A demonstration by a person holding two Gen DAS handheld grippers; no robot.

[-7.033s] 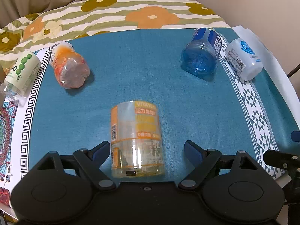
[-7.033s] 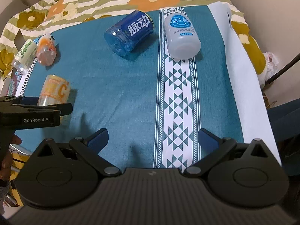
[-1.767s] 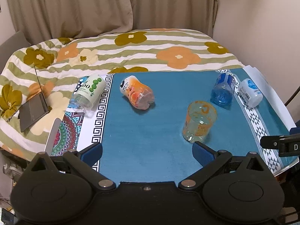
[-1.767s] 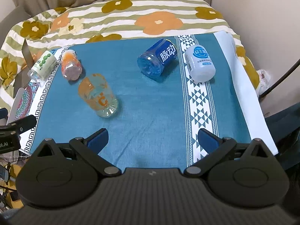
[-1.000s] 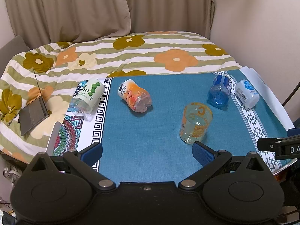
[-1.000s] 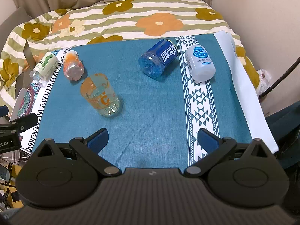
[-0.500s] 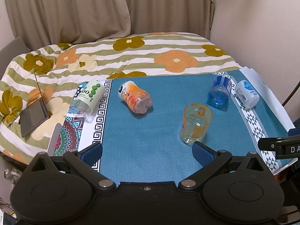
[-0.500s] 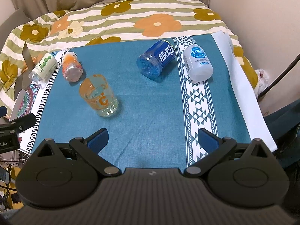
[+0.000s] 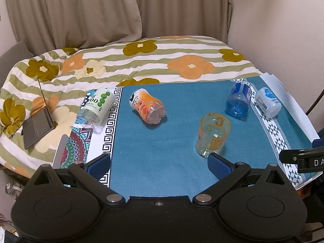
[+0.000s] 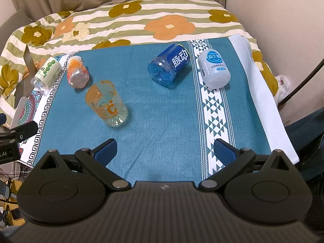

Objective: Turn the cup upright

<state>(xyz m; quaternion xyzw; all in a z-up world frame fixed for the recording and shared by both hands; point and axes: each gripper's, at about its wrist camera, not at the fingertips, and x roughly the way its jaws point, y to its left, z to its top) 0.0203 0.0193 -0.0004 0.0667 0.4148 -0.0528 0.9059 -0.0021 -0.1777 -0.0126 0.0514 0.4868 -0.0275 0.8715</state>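
Cup of clear plastic with orange print stands upright on the teal cloth, mouth up, a large orange C on its side; in the right wrist view the same cup sits left of the middle of the cloth, its base toward the camera; nothing touches it.

Left gripper hangs at the near edge of the cloth with its jaws spread wide and nothing between them; the blue pad of its right finger shows just below the cup's base in the picture, though whether they touch I cannot tell; right gripper is likewise wide open and holds nothing, well apart from the cup, over the near part of the cloth.

Four other containers lie on their sides; an orange bottle lies left of the cup, near the cloth's left border; a green-dotted bottle lies further left, on the white border with the black key pattern; a blue bottle with white characters lies beyond the cup to the right, its open end toward the camera; a white bottle with a blue round label lies just beside it on the white triangle-patterned strip.

Behind the cloth spreads a striped blanket with orange and olive flowers; a dark laptop rests half open on its left part; curtains hang at the back.
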